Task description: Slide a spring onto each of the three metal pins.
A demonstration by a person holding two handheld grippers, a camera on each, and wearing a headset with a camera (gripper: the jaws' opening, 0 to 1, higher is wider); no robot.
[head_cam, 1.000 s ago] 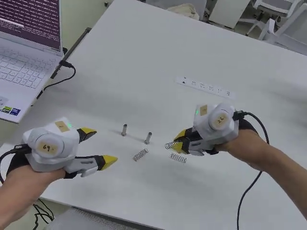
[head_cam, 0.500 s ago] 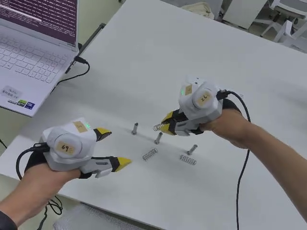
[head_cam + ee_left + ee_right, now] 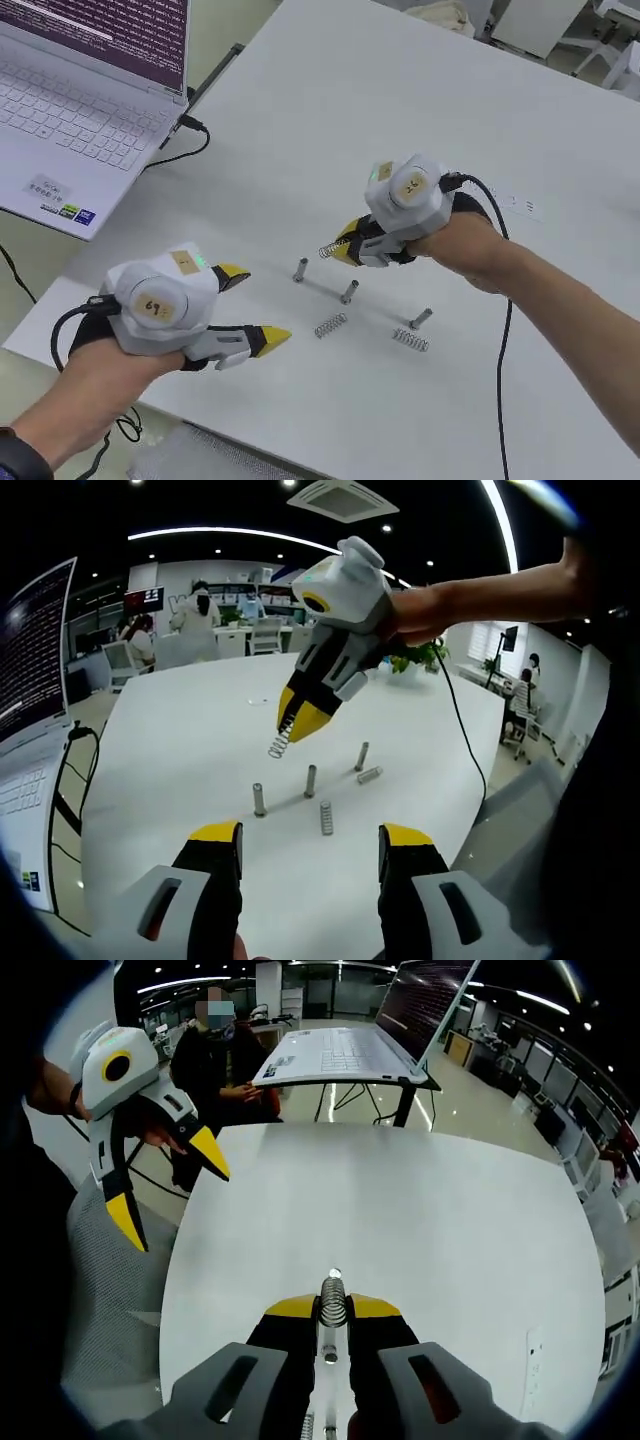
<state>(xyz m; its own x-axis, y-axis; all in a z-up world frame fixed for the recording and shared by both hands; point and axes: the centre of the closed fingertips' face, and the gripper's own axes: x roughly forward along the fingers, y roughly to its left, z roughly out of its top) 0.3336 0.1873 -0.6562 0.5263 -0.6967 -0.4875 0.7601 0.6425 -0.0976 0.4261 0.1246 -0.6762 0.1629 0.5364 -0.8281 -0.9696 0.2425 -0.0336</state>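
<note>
Three short metal pins stand upright in a row on the white table: left pin (image 3: pixel 300 270) (image 3: pixel 259 800), middle pin (image 3: pixel 349 292) (image 3: pixel 310 780), right pin (image 3: pixel 421 319) (image 3: pixel 361 757). My right gripper (image 3: pixel 343 250) (image 3: pixel 300 718) (image 3: pixel 333 1310) hovers above the left and middle pins, shut on a spring (image 3: pixel 329 250) (image 3: pixel 279 740) (image 3: pixel 333 1303) that sticks out past its tips. Two loose springs lie flat near the pins: one (image 3: pixel 330 325) (image 3: pixel 325 817) and another (image 3: pixel 410 340) (image 3: pixel 369 775). My left gripper (image 3: pixel 255 305) (image 3: pixel 310 845) is open, near the table's front edge, left of the pins.
An open laptop (image 3: pixel 80 130) sits at the far left with a black cable (image 3: pixel 180 150) plugged into it. A white power strip (image 3: pixel 520 205) lies behind the right arm. The table's front edge (image 3: pixel 250 440) runs just under the left hand.
My right gripper has lifted off the table with the spring and moved left over the pins, uncovering the right pin. The left gripper stays open near the front edge; the head camera has shifted.
</note>
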